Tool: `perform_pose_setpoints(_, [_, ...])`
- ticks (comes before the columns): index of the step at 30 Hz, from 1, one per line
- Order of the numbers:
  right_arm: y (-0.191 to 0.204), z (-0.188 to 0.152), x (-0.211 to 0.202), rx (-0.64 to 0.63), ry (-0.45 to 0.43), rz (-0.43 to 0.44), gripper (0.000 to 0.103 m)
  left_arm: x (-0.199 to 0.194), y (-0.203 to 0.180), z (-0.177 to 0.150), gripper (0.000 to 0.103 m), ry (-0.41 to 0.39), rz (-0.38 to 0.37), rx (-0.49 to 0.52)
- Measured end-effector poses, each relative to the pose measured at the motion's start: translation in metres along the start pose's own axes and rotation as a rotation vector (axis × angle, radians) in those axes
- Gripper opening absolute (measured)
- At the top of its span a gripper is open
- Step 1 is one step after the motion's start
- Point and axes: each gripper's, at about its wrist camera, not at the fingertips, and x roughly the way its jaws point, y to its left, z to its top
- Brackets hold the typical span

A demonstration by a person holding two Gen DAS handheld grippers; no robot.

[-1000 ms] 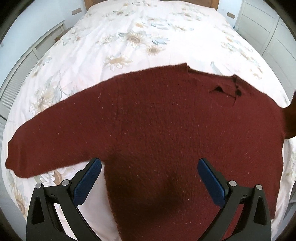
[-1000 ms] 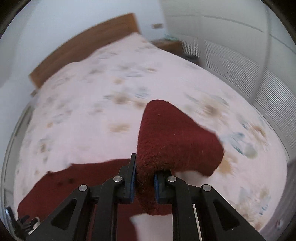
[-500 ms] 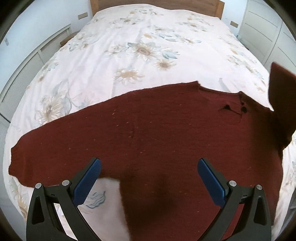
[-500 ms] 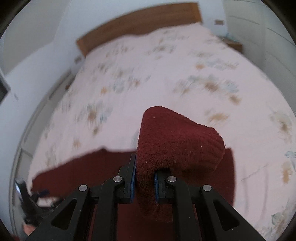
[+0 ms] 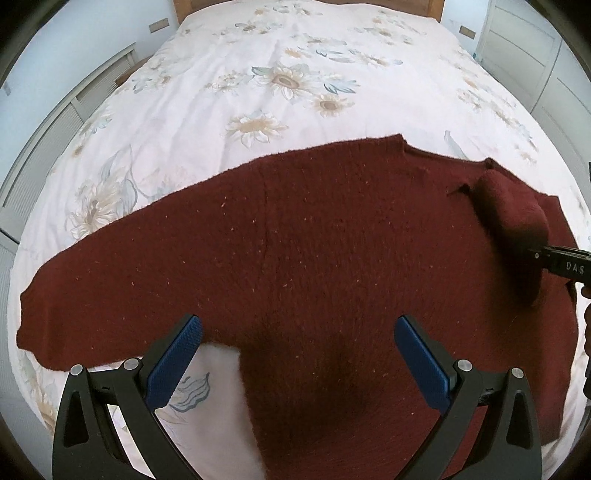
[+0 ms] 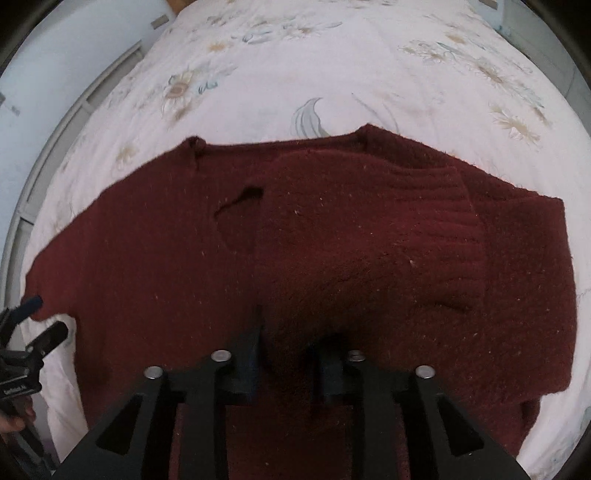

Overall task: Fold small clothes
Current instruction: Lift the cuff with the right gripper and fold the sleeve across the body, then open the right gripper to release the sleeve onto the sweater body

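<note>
A dark red knitted sweater (image 5: pixel 314 251) lies flat on the bed, neck towards the headboard. Its left sleeve (image 5: pixel 92 295) is spread out to the left. My left gripper (image 5: pixel 297 354) is open and empty, just above the sweater's lower body. My right gripper (image 6: pixel 286 354) is shut on the right sleeve (image 6: pixel 369 236), which is folded over the chest with its ribbed cuff (image 6: pixel 450 221) to the right. In the left wrist view the sleeve (image 5: pixel 509 221) hangs from the right gripper (image 5: pixel 539 254) at the right edge.
The bed has a white duvet with sunflower print (image 5: pixel 288 81) and a wooden headboard (image 5: pixel 306 3) at the far end. White cupboards (image 5: pixel 517 59) stand at the right and a slatted panel (image 5: pixel 55 122) at the left.
My right gripper has carried the sleeve from up in the air down and leftwards over the sweater's chest. The left gripper has drawn back a little and stayed open.
</note>
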Motion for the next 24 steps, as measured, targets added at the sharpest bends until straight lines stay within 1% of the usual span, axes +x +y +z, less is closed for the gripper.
perform_pose_setpoints(1, [0.000, -0.001, -0.004, -0.008, -0.003, -0.007, 0.058, 0.001, 0.000, -0.001, 0.102, 0.003, 0.001, -0.001])
perform_pose_setpoints(2, [-0.001, -0.003, -0.009, -0.020, -0.010, -0.023, 0.076, 0.002, 0.000, -0.001, 0.102, 0.007, 0.002, -0.001])
perform_pose_setpoints(3, [-0.002, -0.005, -0.014, -0.029, -0.019, -0.040, 0.079, 0.002, 0.000, -0.002, 0.102, 0.010, 0.003, 0.000])
perform_pose_setpoints(6, [-0.014, -0.011, -0.032, -0.053, -0.023, -0.079, 0.079, 0.002, -0.002, -0.002, 0.102, 0.010, 0.018, 0.008])
perform_pose_setpoints(9, [-0.035, -0.025, -0.051, -0.044, -0.038, -0.071, 0.080, 0.000, -0.006, -0.001, 0.102, 0.006, 0.025, 0.017])
perform_pose_setpoints(11, [-0.053, -0.036, -0.061, -0.018, -0.053, -0.083, 0.080, -0.001, -0.012, 0.000, 0.102, 0.002, 0.020, 0.031])
perform_pose_setpoints(14, [-0.089, -0.054, -0.070, 0.039, -0.063, -0.147, 0.081, 0.000, -0.025, 0.000, 0.102, 0.001, 0.009, 0.062])
perform_pose_setpoints(15, [-0.106, -0.062, -0.072, 0.069, -0.061, -0.182, 0.081, 0.000, -0.032, 0.001, 0.102, 0.002, 0.001, 0.079])
perform_pose_setpoints(17, [-0.130, -0.073, -0.073, 0.118, -0.050, -0.221, 0.081, 0.001, -0.047, 0.003, 0.102, 0.003, -0.014, 0.112])
perform_pose_setpoints(19, [-0.150, -0.084, -0.073, 0.163, -0.047, -0.242, 0.081, 0.001, -0.066, 0.008, 0.102, -0.004, -0.032, 0.155])
perform_pose_setpoints(21, [-0.165, -0.091, -0.072, 0.196, -0.045, -0.249, 0.081, 0.003, -0.091, 0.014, 0.102, -0.009, -0.044, 0.208])
perform_pose_setpoints(24, [-0.182, -0.100, -0.069, 0.226, -0.037, -0.252, 0.081, 0.005, -0.127, 0.026, 0.102, -0.021, -0.042, 0.278])
